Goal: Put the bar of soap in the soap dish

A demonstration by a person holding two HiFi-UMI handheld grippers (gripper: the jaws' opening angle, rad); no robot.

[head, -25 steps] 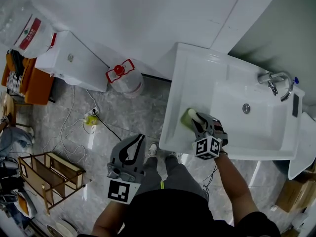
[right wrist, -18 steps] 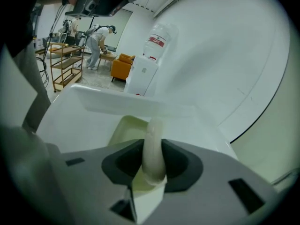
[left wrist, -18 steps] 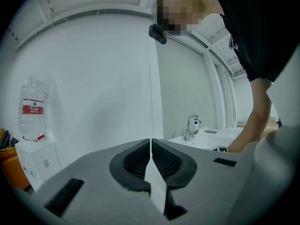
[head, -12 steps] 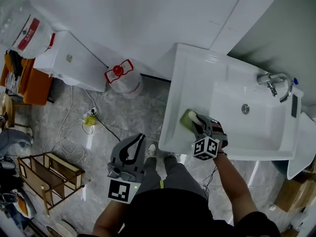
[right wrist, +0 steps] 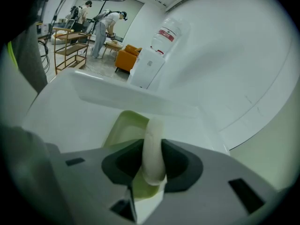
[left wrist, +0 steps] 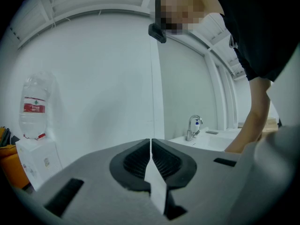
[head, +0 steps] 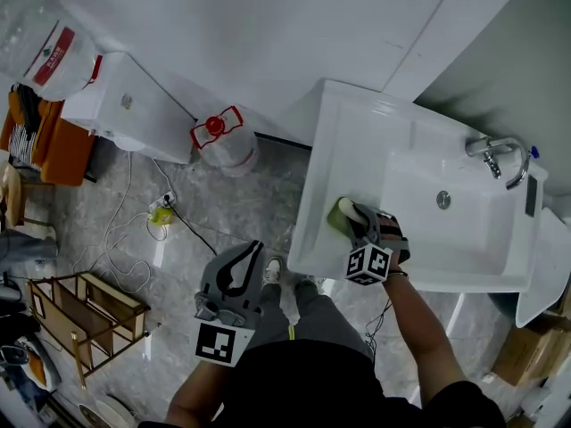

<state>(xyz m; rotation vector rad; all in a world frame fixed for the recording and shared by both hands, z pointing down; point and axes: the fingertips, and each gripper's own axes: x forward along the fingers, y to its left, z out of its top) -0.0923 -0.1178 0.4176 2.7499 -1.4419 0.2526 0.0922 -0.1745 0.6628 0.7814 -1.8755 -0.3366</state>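
While it stands on its narrow edge, the cream bar of soap (right wrist: 152,144) is pinched between the two jaws of the right gripper (right wrist: 151,165), which press against its flat faces. Directly beyond it, at twelve o'clock in the right gripper view, lies the pale green soap dish (right wrist: 121,124); whether the bar's lower end touches the dish cannot be made out. From the head view, the dish (head: 338,215) sits on the white sink (head: 348,132) at the rim's eight o'clock, with the right gripper (head: 364,224) tilted down over it. A chrome faucet (head: 496,152) rises at the sink's two o'clock. At seven o'clock from the dish, well apart from the sink, the left gripper (head: 239,270) hangs over the grey marbled floor (head: 259,199); its own view shows the jaws pressed together with nothing between them (left wrist: 150,156). At ten o'clock from the sink a white water dispenser (head: 134,114) stands against the wall, a red-capped water jug (head: 219,141) on the floor beside it.
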